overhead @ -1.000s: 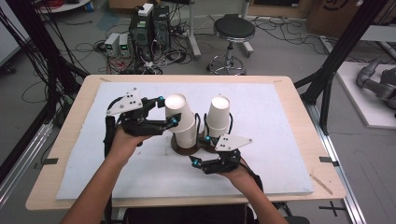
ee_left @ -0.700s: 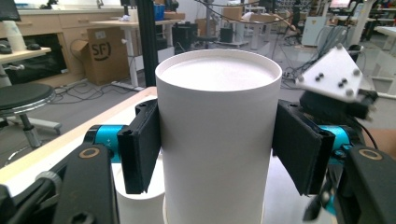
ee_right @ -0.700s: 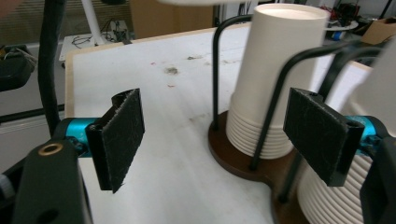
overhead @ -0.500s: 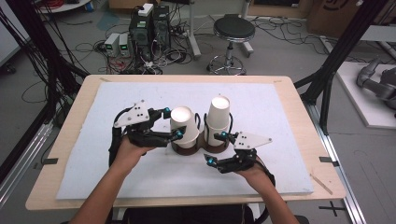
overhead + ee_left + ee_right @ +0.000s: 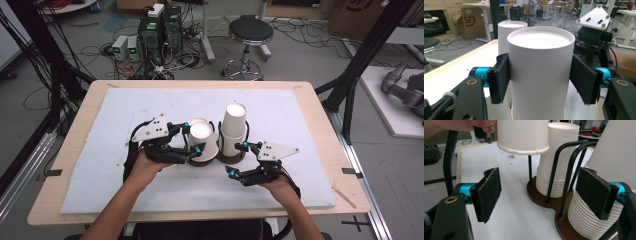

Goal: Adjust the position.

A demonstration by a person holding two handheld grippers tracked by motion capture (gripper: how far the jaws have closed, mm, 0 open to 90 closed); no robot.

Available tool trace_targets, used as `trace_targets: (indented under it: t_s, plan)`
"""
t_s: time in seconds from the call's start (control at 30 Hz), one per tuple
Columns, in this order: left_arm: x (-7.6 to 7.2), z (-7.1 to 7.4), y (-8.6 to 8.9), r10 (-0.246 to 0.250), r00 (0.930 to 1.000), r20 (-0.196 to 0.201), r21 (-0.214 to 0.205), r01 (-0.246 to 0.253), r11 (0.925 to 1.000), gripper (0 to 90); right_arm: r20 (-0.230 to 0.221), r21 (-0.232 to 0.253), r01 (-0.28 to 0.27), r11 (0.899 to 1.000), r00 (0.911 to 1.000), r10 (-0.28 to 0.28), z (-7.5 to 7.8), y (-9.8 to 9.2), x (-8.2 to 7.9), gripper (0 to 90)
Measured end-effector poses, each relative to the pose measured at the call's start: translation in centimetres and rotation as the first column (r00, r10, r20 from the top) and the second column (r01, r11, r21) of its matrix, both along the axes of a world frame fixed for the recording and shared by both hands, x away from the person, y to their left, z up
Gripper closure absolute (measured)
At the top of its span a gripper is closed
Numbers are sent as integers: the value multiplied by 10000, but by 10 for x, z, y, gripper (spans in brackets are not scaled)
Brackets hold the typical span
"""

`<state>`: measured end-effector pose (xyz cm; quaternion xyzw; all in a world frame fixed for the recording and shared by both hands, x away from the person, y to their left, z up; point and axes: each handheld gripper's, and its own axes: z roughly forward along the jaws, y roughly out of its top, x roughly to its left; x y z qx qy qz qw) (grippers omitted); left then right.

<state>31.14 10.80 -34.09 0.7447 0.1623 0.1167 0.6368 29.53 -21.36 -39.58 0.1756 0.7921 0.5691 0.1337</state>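
A brown base [image 5: 235, 159] with black wire hoops [image 5: 564, 170] carries two stacks of upturned white paper cups: a tall right stack [image 5: 234, 127] and a shorter left stack [image 5: 197, 121]. My left gripper [image 5: 192, 136] is shut on a single white cup [image 5: 202, 140], held just in front of the left stack. In the left gripper view the cup [image 5: 540, 75] sits between both pads, with the left stack [image 5: 511, 32] behind it. The right gripper view has this cup [image 5: 522, 135] hanging above the table. My right gripper [image 5: 237, 158] is open, nothing between its pads, beside the right stack [image 5: 599, 190].
The holder stands mid-table on a white mat [image 5: 300, 120] over a wooden tabletop [image 5: 345, 200]. Beyond the far edge are a stool [image 5: 247, 35], computer boxes [image 5: 160, 25] and floor cables. Black frame posts [image 5: 350, 95] rise at the table's right side.
My left gripper has drawn the white cup toward the near side and to the right. My right gripper has shifted slightly right, still open.
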Motion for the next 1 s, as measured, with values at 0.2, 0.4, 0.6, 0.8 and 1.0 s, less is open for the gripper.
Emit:
trace_targets:
  t_s: [0.2, 0.4, 0.6, 0.8, 1.0]
  plan:
    - [-2, -11, -2, -224, 9997, -24, 185, 224, 9996, 352, -36, 40, -281, 9996, 9996, 281, -1, 1, 0, 209]
    - [-7, -22, -5, -372, 9992, -143, 227, 375, 9990, 351, -72, 262, -571, 9980, 9983, 573, 0, 0, -3, 208]
    - [-14, -30, -11, -641, 9979, -114, 373, 645, 9972, 351, 138, 330, -971, 9947, 9952, 967, -1, 2, -9, 208]
    - [-15, -31, -16, -1047, 9945, -46, 309, 1048, 9940, 351, 175, 613, -1153, 9914, 9933, 1145, -1, 1, -9, 208]
    - [-17, -31, -22, -1442, 9895, 112, 296, 1438, 9892, 351, 35, 499, -1462, 9880, 9892, 1462, -4, 7, -9, 208]
